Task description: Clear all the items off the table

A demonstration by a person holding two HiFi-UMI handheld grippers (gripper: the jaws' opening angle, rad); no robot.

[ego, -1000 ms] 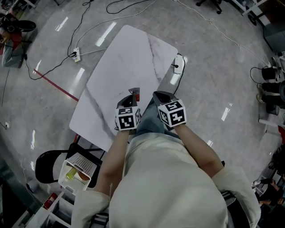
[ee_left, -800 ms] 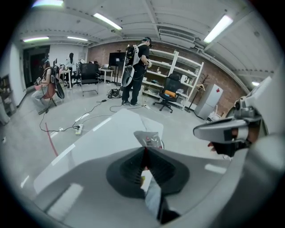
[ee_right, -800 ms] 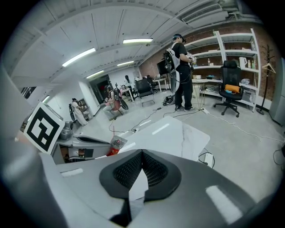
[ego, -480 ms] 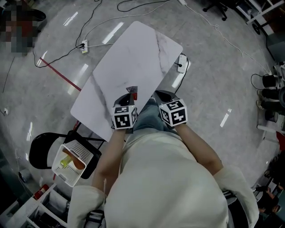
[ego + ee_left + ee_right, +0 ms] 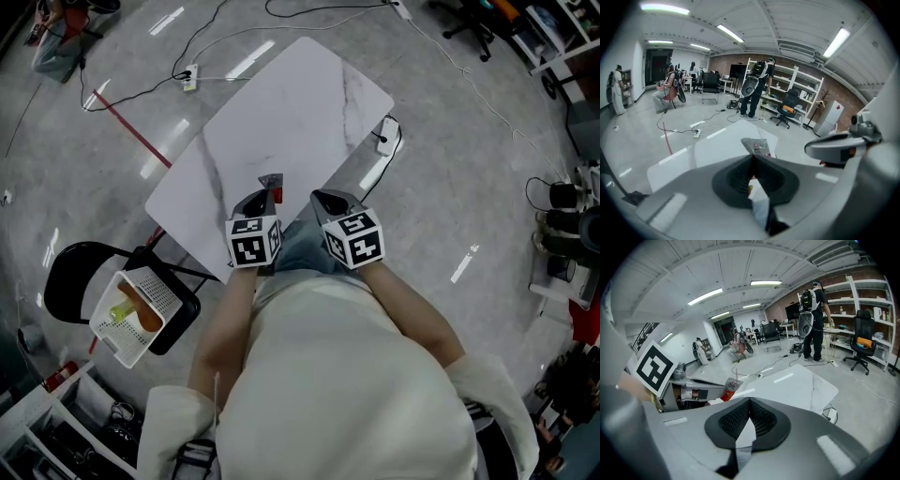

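The white marble table (image 5: 281, 112) lies in front of me with its top bare. My left gripper (image 5: 265, 194) hovers over the table's near edge, shut on a small red and silver packet (image 5: 273, 184). In the left gripper view the packet (image 5: 757, 146) sticks out past the shut jaws (image 5: 751, 158), above the table (image 5: 717, 147). My right gripper (image 5: 320, 198) is beside it to the right, shut with nothing in it. The right gripper view shows its pads (image 5: 749, 402) pressed together, with the table (image 5: 797, 385) beyond and the packet (image 5: 731, 384) at the left gripper's tip.
A white basket (image 5: 111, 337) with a yellow and an orange item sits on a black chair (image 5: 70, 281) at my lower left. A power strip (image 5: 386, 131) and cables lie on the floor past the table. A person (image 5: 757, 86) stands near shelves at the far side.
Both grippers have moved together a little left and up in the head view, and the left one keeps its packet. The chair and basket have slid further into view.
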